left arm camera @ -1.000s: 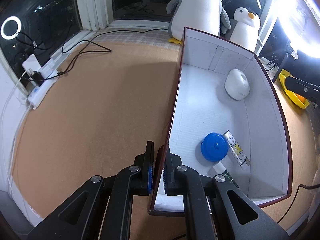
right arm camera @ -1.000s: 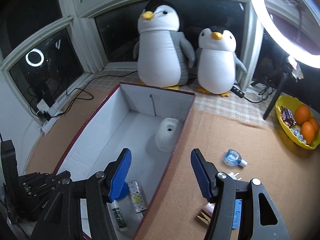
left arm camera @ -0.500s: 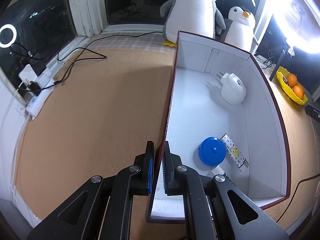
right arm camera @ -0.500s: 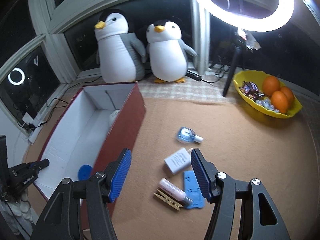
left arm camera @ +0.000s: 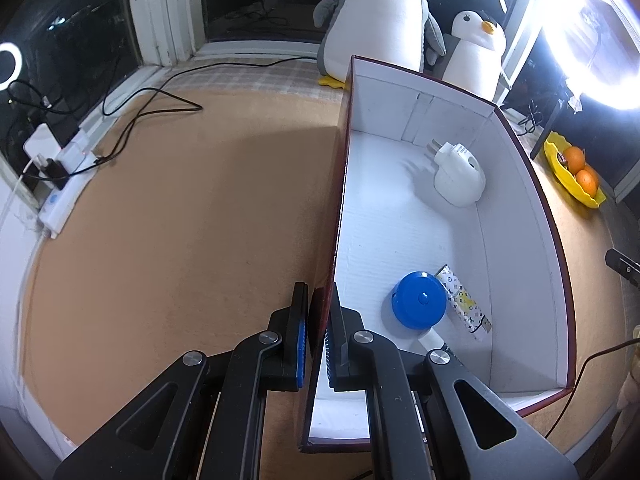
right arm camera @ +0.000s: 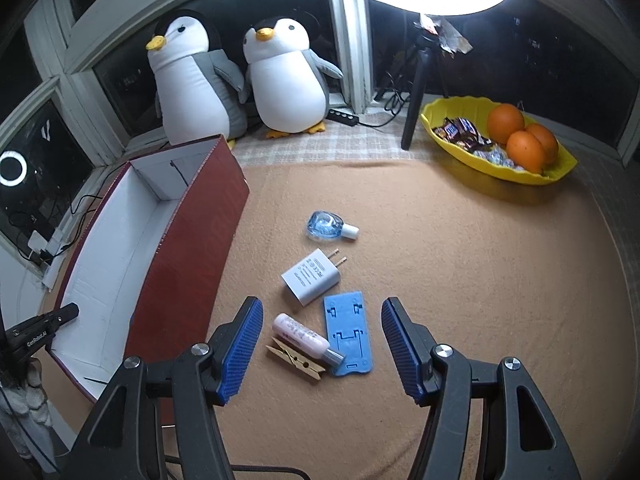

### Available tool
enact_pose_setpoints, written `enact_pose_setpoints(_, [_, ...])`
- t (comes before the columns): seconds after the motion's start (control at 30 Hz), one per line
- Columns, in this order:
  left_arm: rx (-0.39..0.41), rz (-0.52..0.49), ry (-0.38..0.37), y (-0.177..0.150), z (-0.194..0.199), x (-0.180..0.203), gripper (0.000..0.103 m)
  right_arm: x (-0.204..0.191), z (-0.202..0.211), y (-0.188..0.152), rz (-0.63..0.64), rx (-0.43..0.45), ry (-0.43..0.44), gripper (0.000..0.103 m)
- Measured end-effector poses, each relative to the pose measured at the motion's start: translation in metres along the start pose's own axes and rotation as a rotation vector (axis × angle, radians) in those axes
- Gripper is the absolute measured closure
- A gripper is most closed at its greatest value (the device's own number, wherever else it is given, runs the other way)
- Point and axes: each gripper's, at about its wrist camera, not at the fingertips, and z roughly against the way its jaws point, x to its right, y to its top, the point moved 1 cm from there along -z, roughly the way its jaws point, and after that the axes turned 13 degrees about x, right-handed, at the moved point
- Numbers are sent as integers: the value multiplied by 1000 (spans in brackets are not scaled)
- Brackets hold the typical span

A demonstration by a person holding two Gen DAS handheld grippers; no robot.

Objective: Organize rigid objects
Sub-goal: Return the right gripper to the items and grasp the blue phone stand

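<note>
left gripper [left arm camera: 318, 332] clamped on the near side wall of the red box [left arm camera: 528, 216], 1 finger outside, 1 inside, steadying it on the tan mat [right arm camera: 460, 240]. already in the box: a blue round case [left arm camera: 419, 305], a patterned tube [left arm camera: 464, 304] touching it, a white plug-in device [left arm camera: 460, 178] near the far corner, plus a small white-capped item half hidden behind the gripper.

right gripper [right arm camera: 322, 344] wide open and empty, hovering low over the loose pile beside the box. between its fingers: pink bottle [right arm camera: 302, 334] lying against a wooden clothespin [right arm camera: 295, 362], with a blue plastic stand [right arm camera: 349, 334] just to the right. further out, a white charger [right arm camera: 311, 282] with 2 prongs, then a clear blue bottle [right arm camera: 326, 226].

likely next: picking 1 of the 5 remaining pieces.

risks, as judged from here:
- closing on the pink bottle could drag the clothespin along, since the 2 touch; a double grab may drop 1 on the way.
- round bottle could roll or squirt out of the pads if pinched off-centre.
- flat blue stand offers little edge above the mat; fingers might scrape and slide over it.
- loosening the left grip could let the box shift when something lands inside.
- swinging toward the box too low could knock its right wall.
</note>
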Motion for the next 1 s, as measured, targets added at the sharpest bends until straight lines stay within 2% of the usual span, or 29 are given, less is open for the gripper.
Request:
enact_pose_setpoints(0.2, [0, -16, 2, 1, 0, 1, 97, 25, -7, -14, -86, -35, -31, 45])
enact_pose_setpoints(0.5, [-7, -54, 2, 2, -1, 4, 97, 37, -22, -29, -133, -85, -59, 45])
enact_pose_setpoints(0.67, [-8, -54, -5, 1, 0, 3, 97, 30, -37, -22, -124, -106, -44, 45])
enact_pose_setpoints(1.0, [-6, -42, -19, 1, -1, 1, 97, 14, -92, -18, 6, -241, -85, 45])
